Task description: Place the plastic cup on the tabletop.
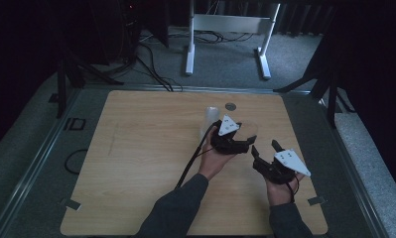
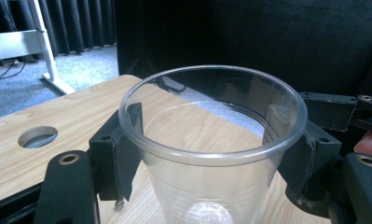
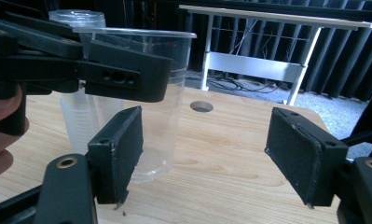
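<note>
- Right gripper point(image 1: 265, 148) is sitting nearest the person, at the right of the wooden table point(image 1: 146, 163) – its jaws are standing wide apart with nothing between them, as the right gripper view shows.
- Left gripper point(image 1: 246, 144) is lying just beyond it and to its left, clamping a clear plastic cup point(image 2: 211, 154); in the left gripper view both pads are pressing the wall just under the rim, one on each side.
- The cup is standing upright, its base appearing to rest on the table near the centre-right; whether it is fully down or slightly lifted cannot be told.
- A stack of clear cups point(image 3: 79, 79) is standing just behind the held cup, close to touching it.
- Beyond these, a round hole point(image 1: 230, 106) is lying in the tabletop near the far edge, and a white desk frame point(image 1: 225, 29) is standing on the floor behind.
- Risk, as judged: the thin wall is likely flexing under the pads – a harder squeeze could buckle it or pop the cup free.
- Risk, as judged: any sideways swing could be knocking the stack over, given how close it stands.
</note>
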A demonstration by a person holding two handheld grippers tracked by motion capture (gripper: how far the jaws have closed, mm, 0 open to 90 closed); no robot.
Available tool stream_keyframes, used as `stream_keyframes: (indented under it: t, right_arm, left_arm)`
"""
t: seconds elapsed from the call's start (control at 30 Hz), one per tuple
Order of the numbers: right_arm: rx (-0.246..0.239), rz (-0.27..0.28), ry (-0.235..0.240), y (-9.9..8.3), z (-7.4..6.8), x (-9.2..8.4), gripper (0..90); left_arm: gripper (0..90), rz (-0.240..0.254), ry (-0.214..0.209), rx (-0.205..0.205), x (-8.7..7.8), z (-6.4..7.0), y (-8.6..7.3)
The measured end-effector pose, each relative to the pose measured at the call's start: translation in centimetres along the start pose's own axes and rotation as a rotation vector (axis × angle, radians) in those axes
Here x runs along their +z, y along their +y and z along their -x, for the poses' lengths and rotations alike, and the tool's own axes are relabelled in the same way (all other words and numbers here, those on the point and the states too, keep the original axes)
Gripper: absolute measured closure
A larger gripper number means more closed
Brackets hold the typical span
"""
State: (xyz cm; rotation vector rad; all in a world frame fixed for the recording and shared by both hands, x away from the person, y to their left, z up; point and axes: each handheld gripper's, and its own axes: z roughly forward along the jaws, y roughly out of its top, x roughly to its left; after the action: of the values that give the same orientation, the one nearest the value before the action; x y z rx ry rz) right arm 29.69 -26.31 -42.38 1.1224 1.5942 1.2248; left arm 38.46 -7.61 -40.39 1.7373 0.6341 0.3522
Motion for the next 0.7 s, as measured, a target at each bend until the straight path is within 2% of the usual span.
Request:
stream_keyframes:
  t: [0.7]
  right_arm:
    - [0.021, -0.005, -0.026, -0.3, 1.0, 0.0, 27.0]
  left_arm:
    - [29.7, -0.004, 0.034, 0.024, 0.1, -0.1, -1.1]
